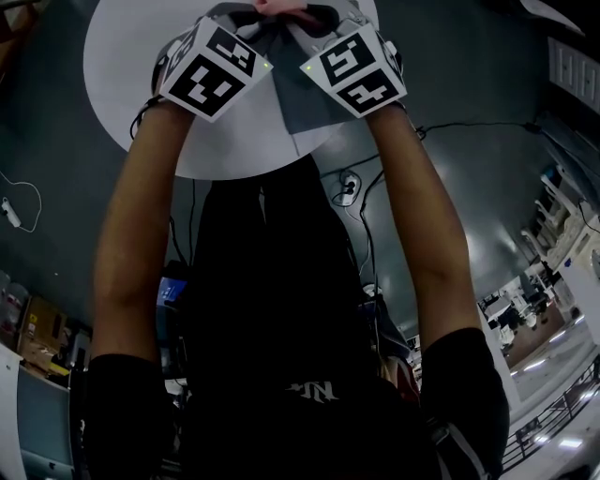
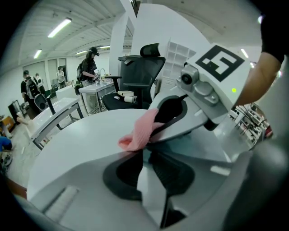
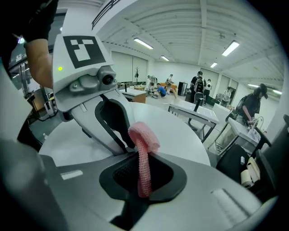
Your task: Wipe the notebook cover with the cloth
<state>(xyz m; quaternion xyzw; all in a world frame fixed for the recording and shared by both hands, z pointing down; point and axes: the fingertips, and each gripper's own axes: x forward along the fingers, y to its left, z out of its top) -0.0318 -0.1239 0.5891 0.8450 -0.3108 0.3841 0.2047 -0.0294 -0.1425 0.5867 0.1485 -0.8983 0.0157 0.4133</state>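
- Head view: both arms reach out over the round white counter [image 1: 122, 66]. The left tool [image 1: 251, 17] and the right tool [image 1: 314, 15] meet tip to tip at the far end of the grey notebook [image 1: 309, 103], which lies on the counter close to its near rim. A scrap of the pink cloth [image 1: 281, 7] shows between the tips
- Left gripper view: the left tool's jaws are pressed together on a thin pale edge, seemingly the notebook's. Just beyond them the right tool pinches the cloth, whose loose end droops toward the left tool's tips
- Right gripper view: the right tool's jaws clamp the cloth, which stands upright between them and curls over at its top, just beside the left tool's tip
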